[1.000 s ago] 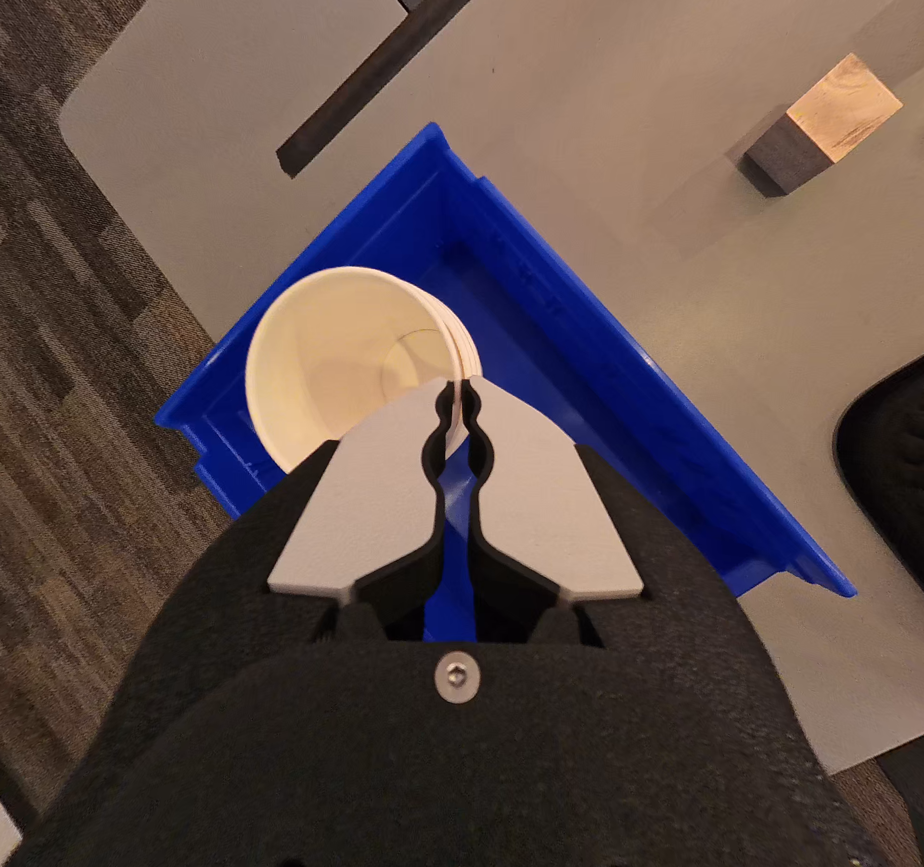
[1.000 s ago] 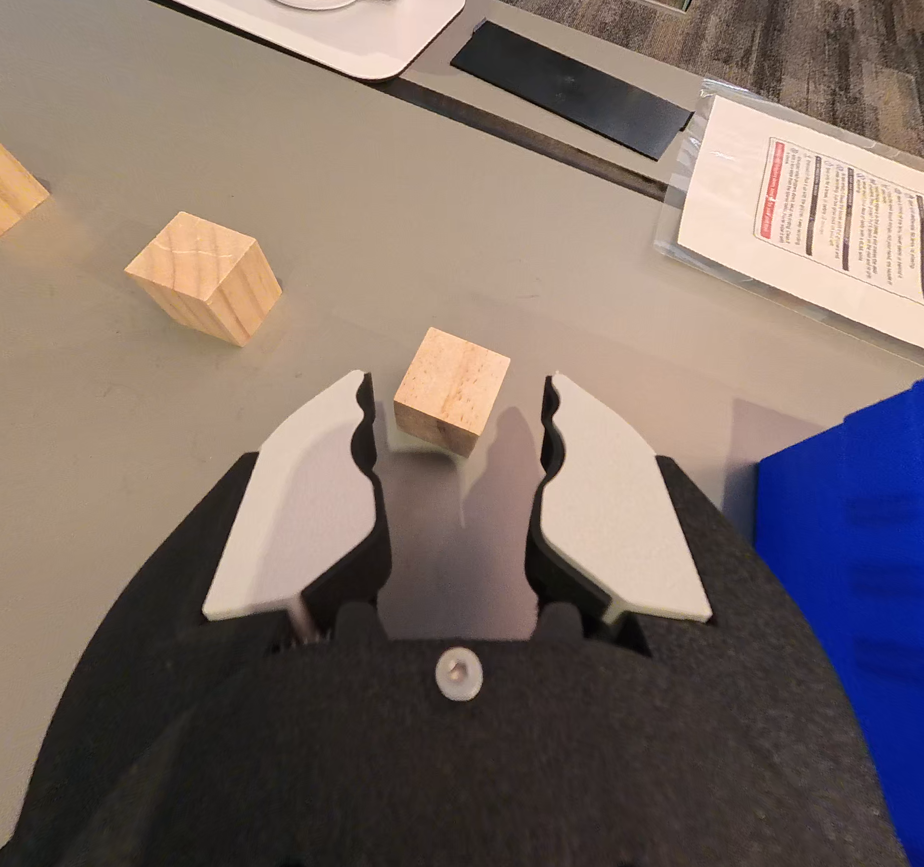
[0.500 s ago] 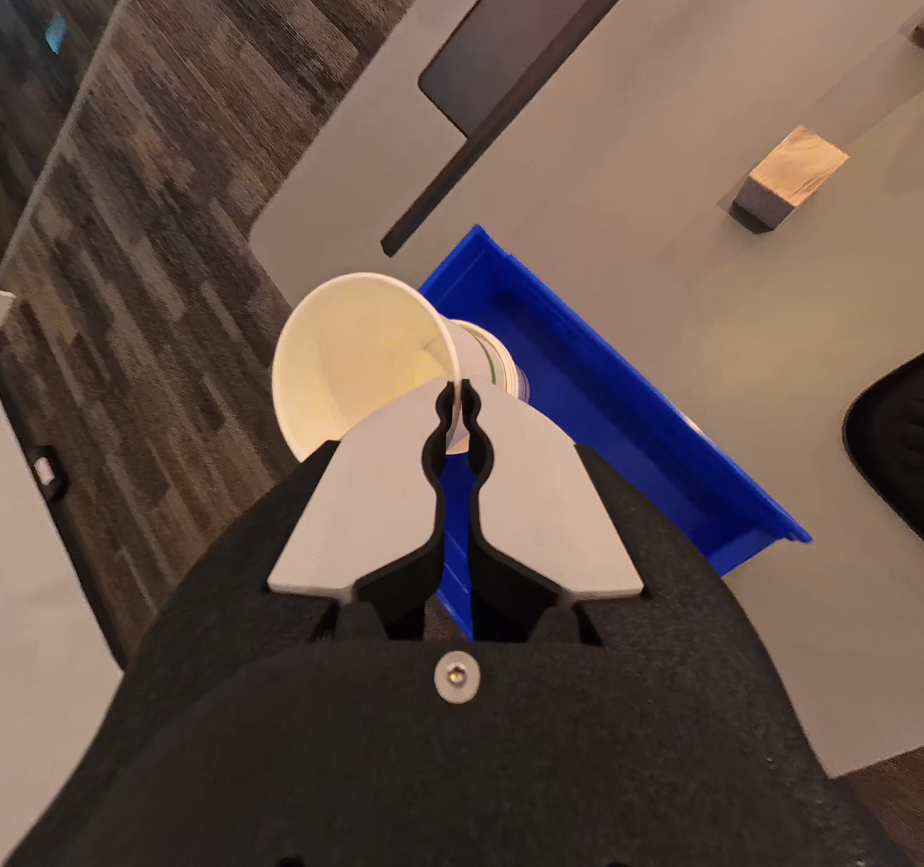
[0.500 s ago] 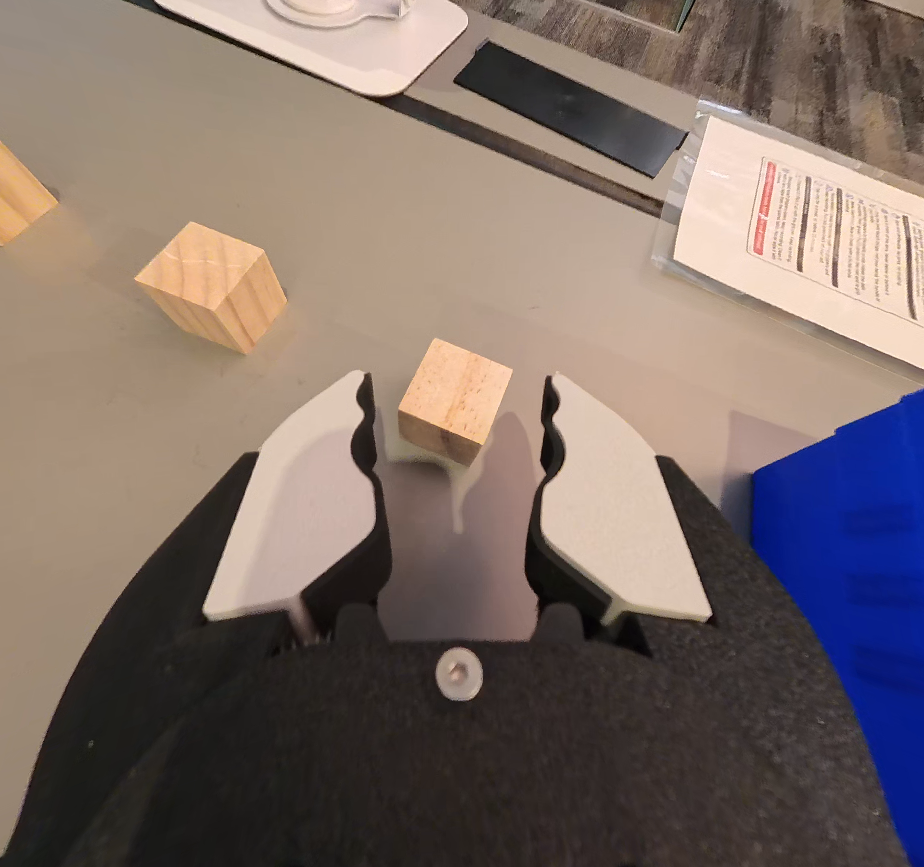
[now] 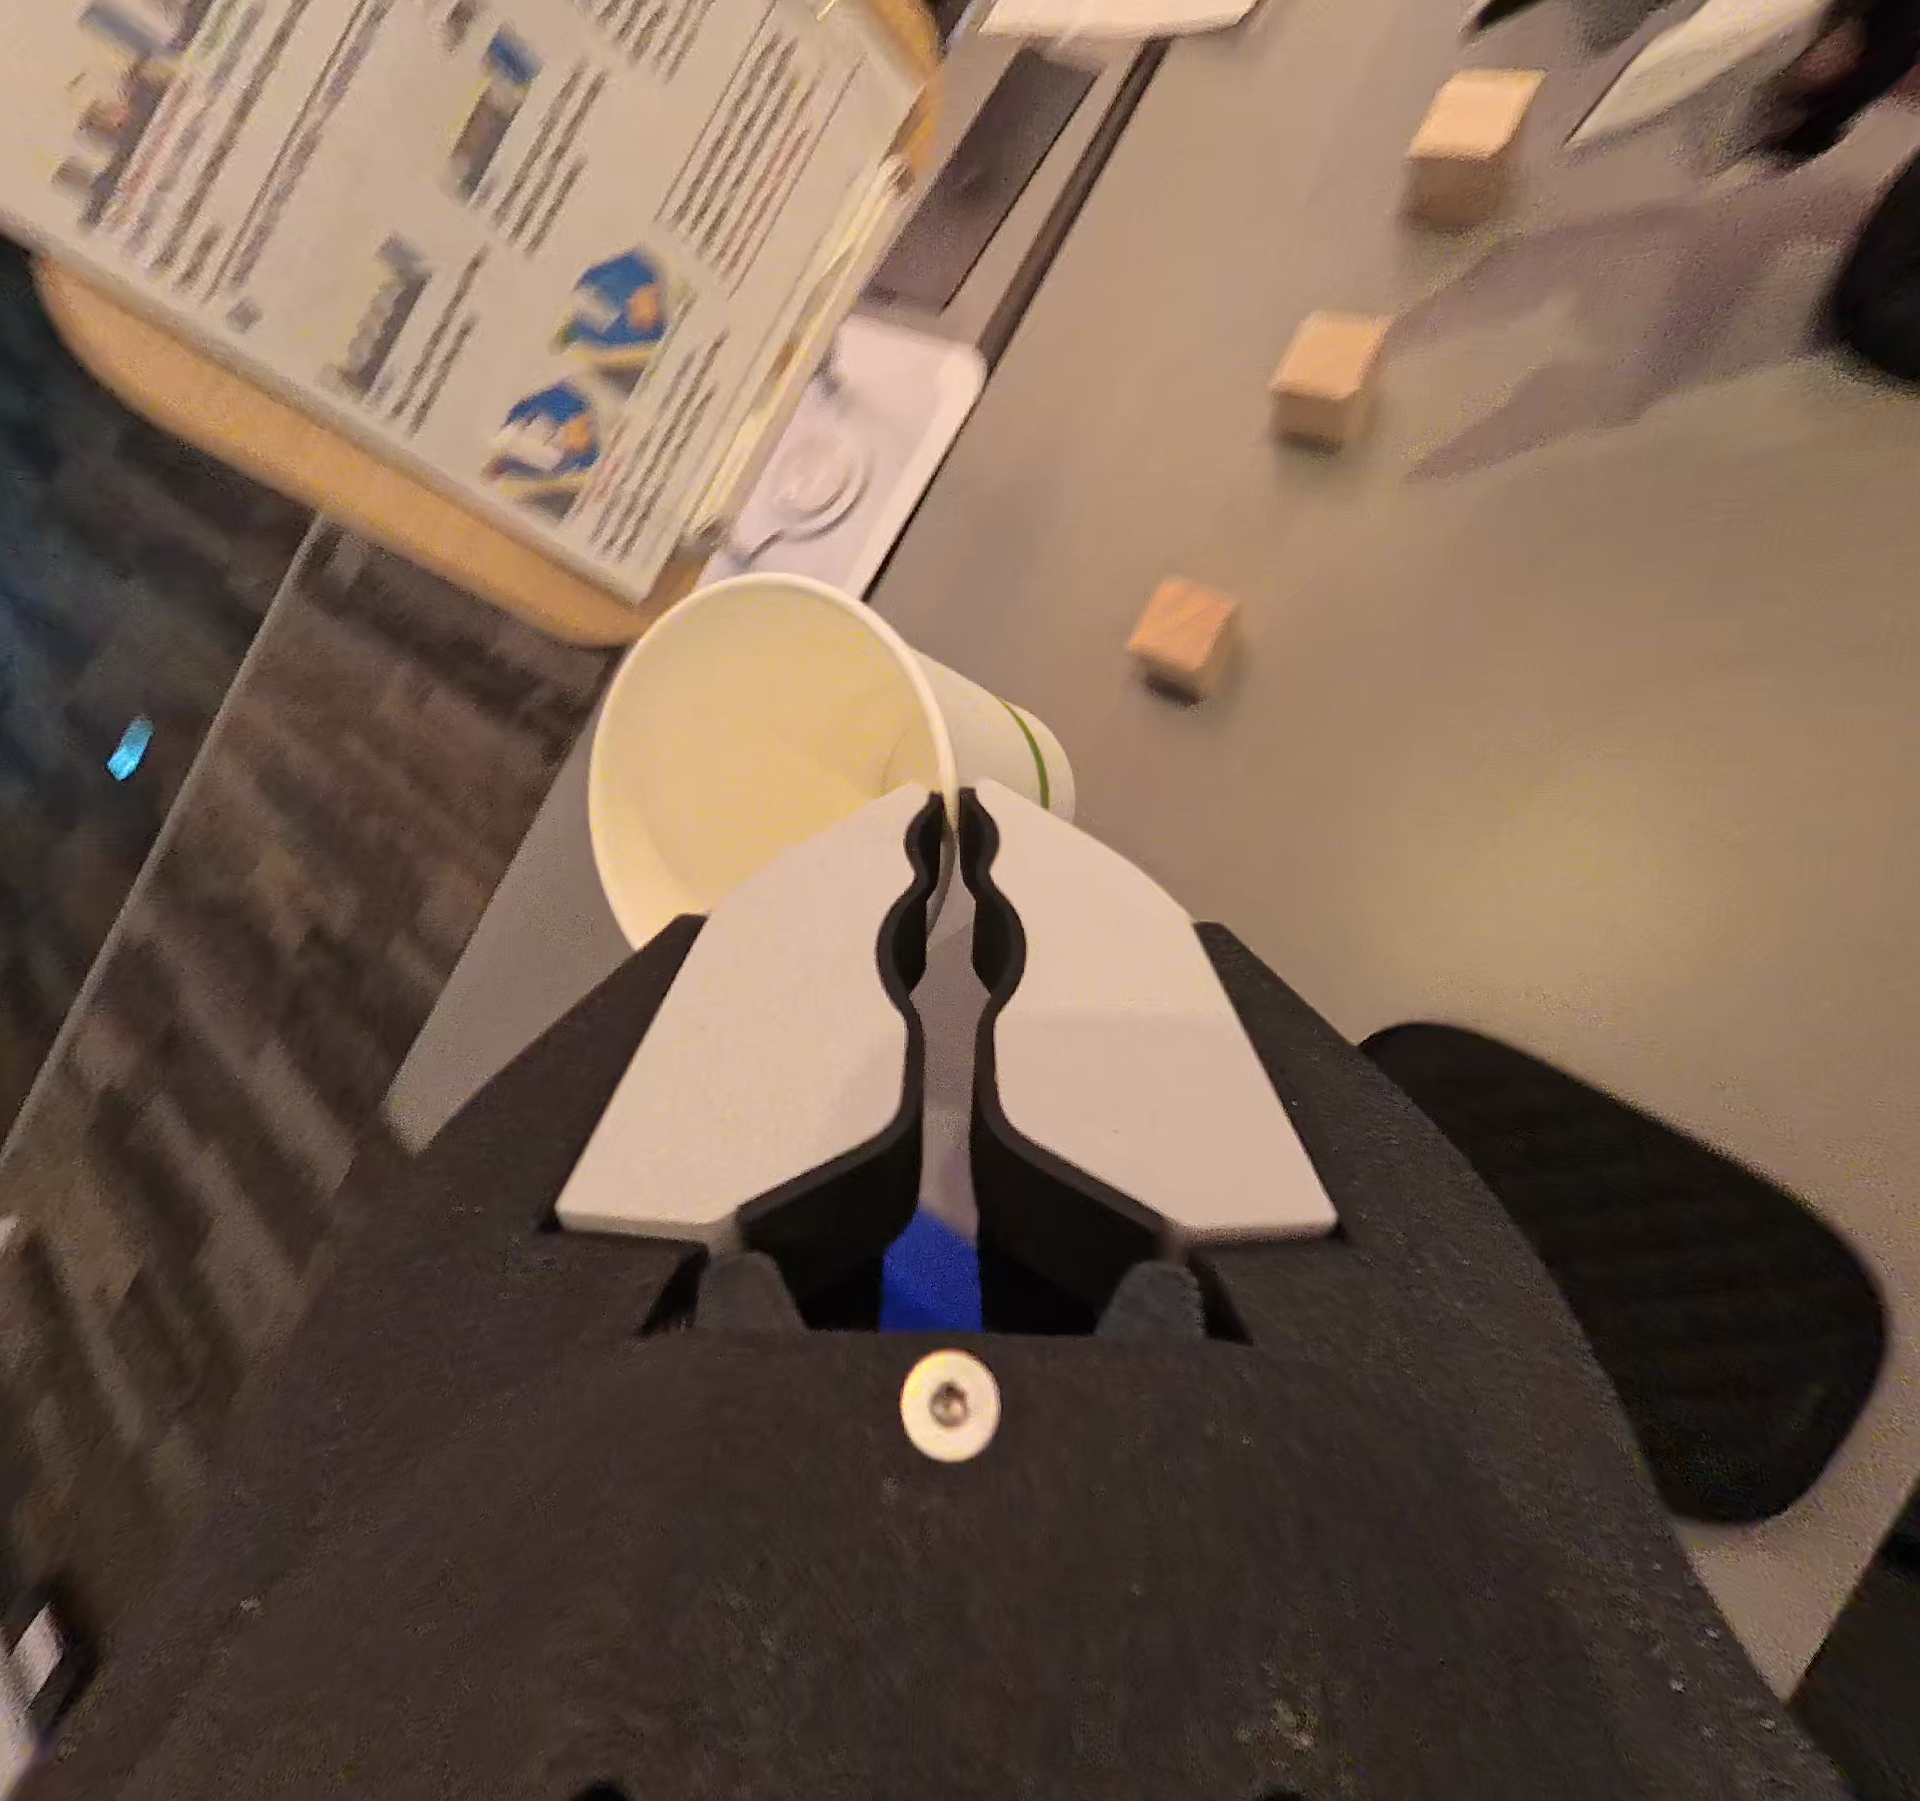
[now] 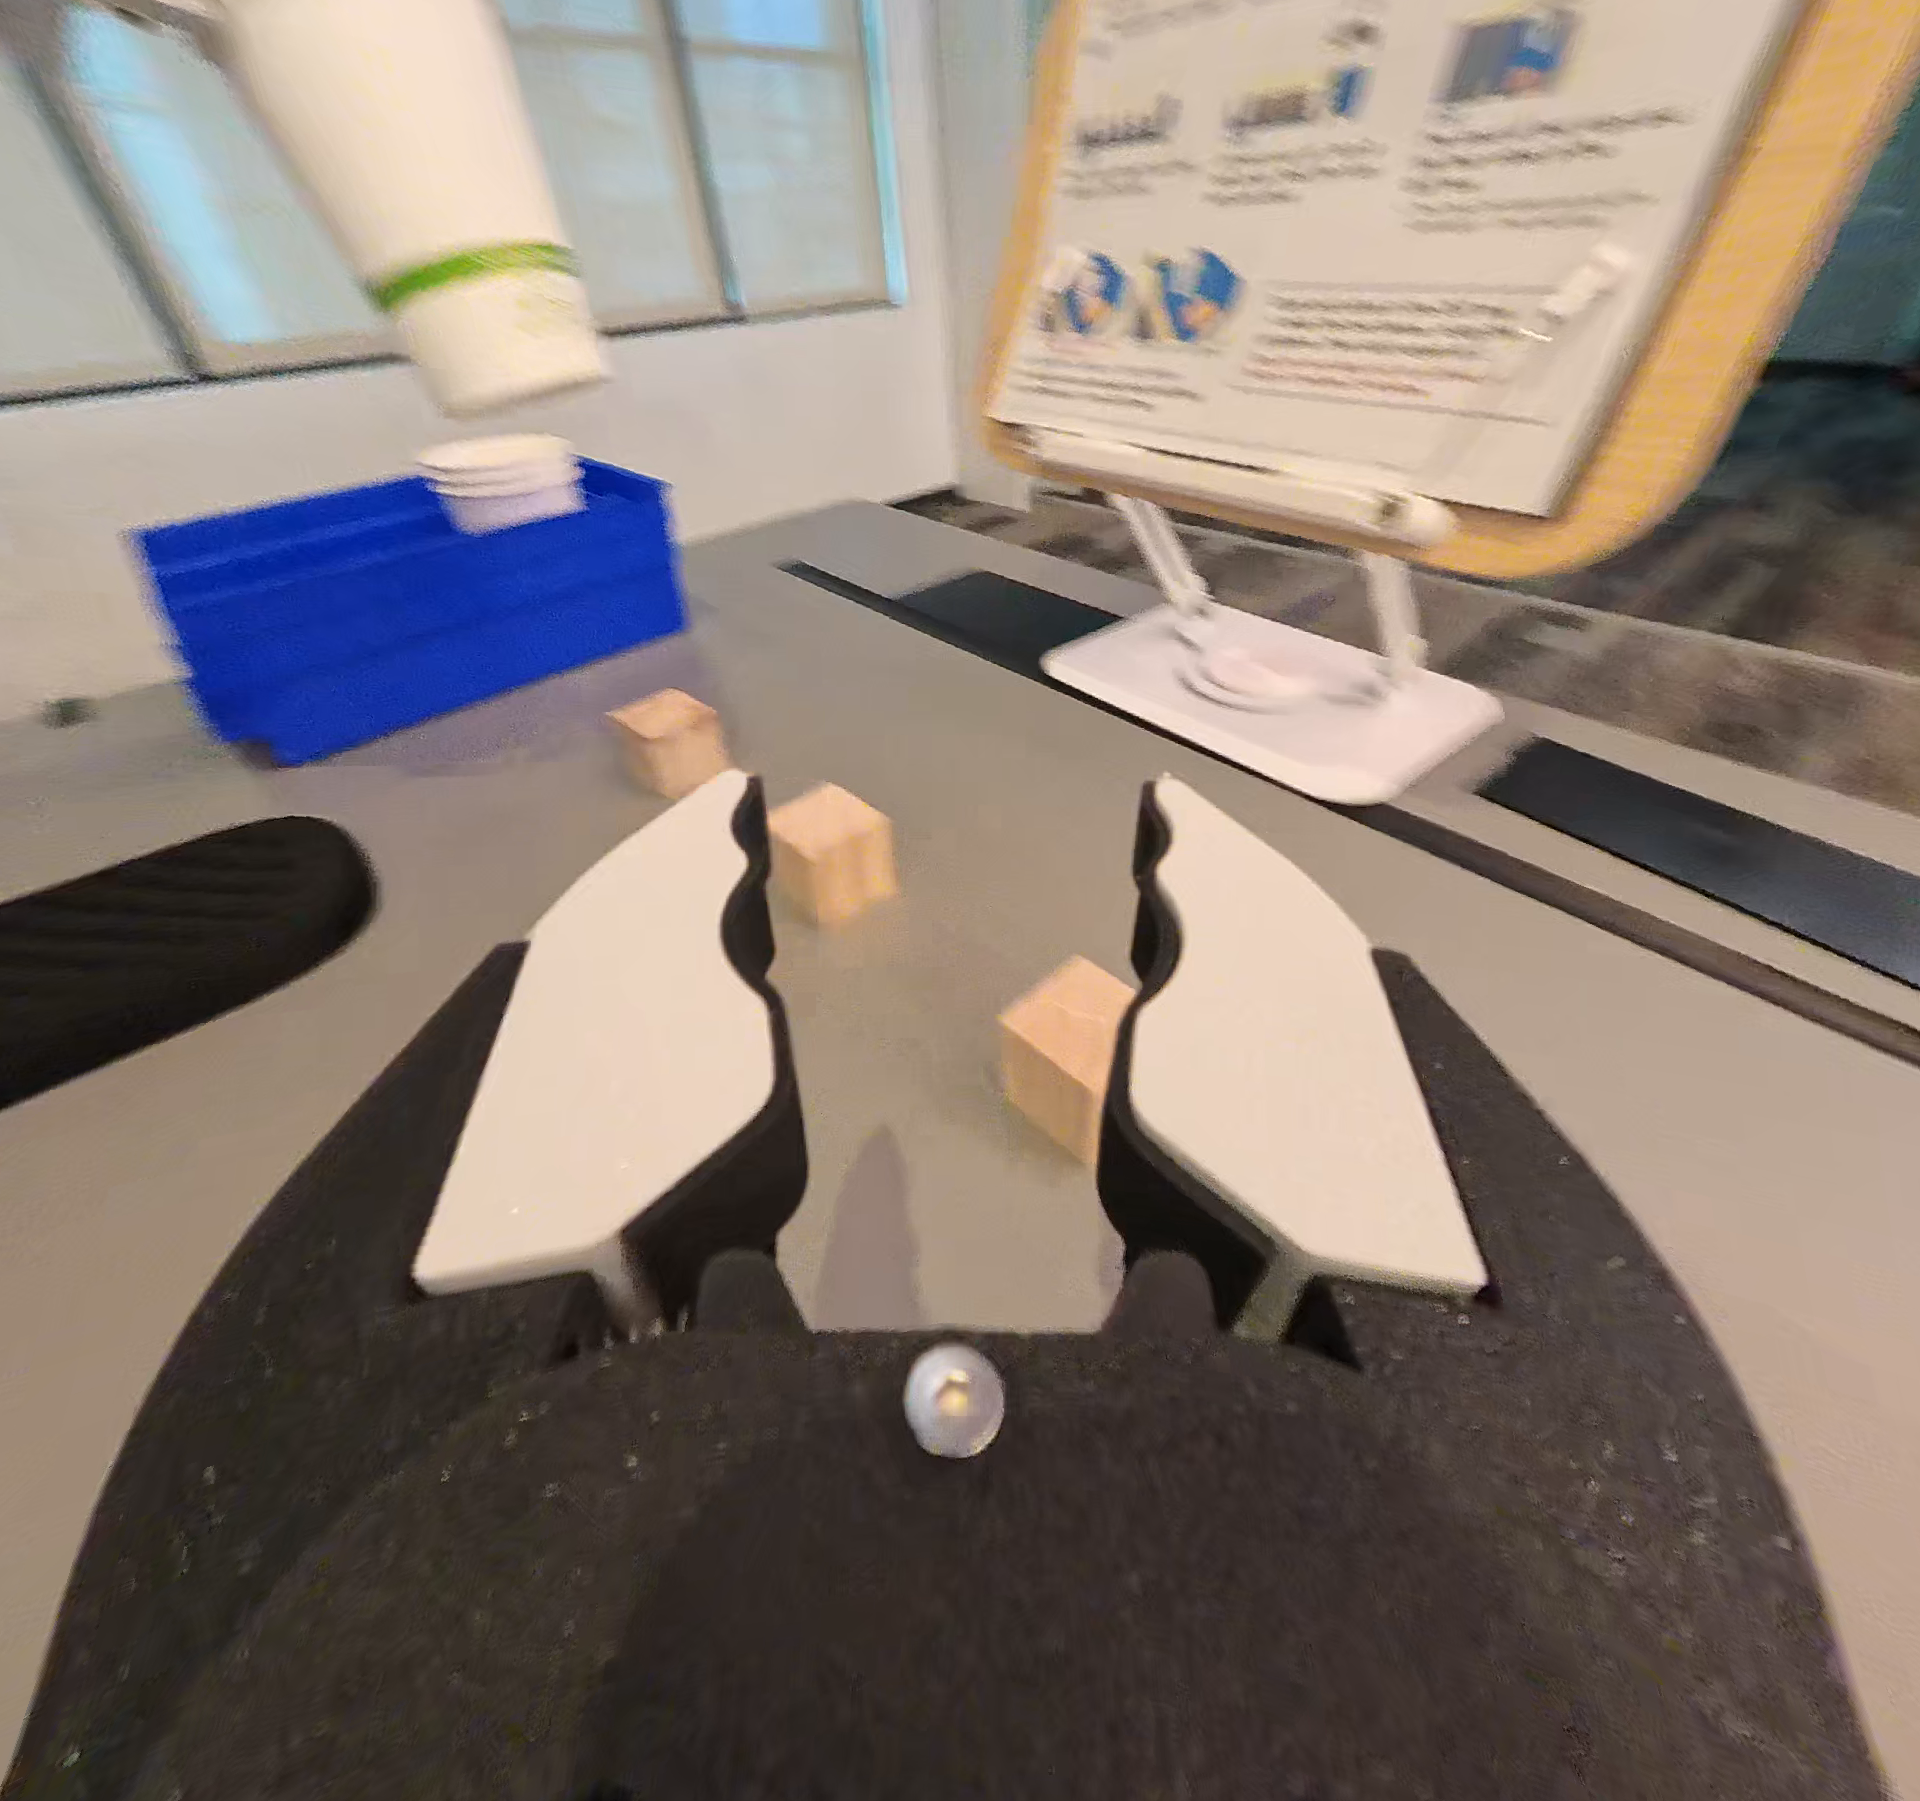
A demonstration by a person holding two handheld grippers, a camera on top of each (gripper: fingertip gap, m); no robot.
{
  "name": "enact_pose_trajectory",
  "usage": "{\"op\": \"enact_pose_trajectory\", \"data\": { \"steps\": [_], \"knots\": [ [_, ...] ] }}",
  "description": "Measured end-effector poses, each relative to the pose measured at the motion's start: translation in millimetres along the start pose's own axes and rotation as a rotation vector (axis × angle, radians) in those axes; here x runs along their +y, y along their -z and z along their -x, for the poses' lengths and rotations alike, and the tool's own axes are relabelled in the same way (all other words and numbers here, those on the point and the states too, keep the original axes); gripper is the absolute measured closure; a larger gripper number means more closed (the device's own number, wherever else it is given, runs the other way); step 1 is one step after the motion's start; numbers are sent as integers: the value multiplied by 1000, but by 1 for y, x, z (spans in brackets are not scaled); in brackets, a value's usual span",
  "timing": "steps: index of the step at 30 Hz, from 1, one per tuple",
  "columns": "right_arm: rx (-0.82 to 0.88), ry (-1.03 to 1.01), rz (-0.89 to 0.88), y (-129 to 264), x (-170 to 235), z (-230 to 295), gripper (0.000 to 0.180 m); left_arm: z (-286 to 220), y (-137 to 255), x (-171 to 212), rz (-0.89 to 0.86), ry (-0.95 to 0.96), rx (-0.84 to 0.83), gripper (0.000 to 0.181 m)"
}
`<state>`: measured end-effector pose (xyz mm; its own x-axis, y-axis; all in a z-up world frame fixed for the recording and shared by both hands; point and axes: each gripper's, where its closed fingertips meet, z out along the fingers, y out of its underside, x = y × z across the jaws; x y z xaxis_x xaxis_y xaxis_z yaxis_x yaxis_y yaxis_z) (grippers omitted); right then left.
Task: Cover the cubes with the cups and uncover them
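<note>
1. Up front, left gripper (image 5: 951, 806): flat pale-grey finger plates with wavy black inner edges, pinched tight on the thin rim of a white paper cup (image 5: 769, 743); held off the table, mouth toward the camera, smooth cream inside, green band near the base.
2. Seen from the right wrist view, same cup (image 6: 416, 162) hanging in the air above a blue plastic bin (image 6: 405, 598), tapered, base lowest; more nested white cups (image 6: 504, 494) poking over the bin's ribbed wall.
3. Right gripper (image 6: 945, 806): same grey plates on a grainy black foam-like body, jaws spread wide with nothing between them, held low over the table.
4. Three pale wooden cubes, sharp-edged, bare on the smooth matte grey table (image 6: 1558, 1180): far cube (image 6: 665, 738) near the bin, middle cube (image 6: 831, 847) just beyond the left finger tip, near cube (image 6: 1060, 1045) partly behind the right finger.
5. Cubes apart from one another, none covered; open tabletop around each.
6. Same three in the left wrist view: (image 5: 1184, 639), (image 5: 1325, 380), (image 5: 1470, 146), in a loose line running away.
7. Toward the table's far edge: dark strip (image 6: 1714, 868), then a white flat-based stand (image 6: 1278, 712) carrying a round-cornered, tan-bordered printed board (image 6: 1403, 193), blurred.
8. At the near left edge, a rounded black ribbed object (image 6: 156, 930), lying on the table.
</note>
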<state>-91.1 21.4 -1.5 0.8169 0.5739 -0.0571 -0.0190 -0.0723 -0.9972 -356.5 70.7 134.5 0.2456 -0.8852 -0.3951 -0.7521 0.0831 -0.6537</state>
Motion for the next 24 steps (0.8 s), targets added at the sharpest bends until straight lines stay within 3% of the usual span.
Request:
{"op": "enact_pose_trajectory", "data": {
  "steps": [5, 10, 13, 24],
  "knots": [
    [-246, -44, -131, -14, -17, 54, 97, -68, -26, -59, -192, -15, 197, 178],
    [-296, -65, -342, -2, -50, 71, 79, -116, -36, -101, -350, -10, 338, 178],
    [-330, -71, -367, 2, -55, 78, 75, -129, -39, -114, -396, -6, 387, 178],
    [-412, -112, -384, -3, -55, 96, 92, -139, -36, -128, -465, 16, 451, 178]
  ]
}}
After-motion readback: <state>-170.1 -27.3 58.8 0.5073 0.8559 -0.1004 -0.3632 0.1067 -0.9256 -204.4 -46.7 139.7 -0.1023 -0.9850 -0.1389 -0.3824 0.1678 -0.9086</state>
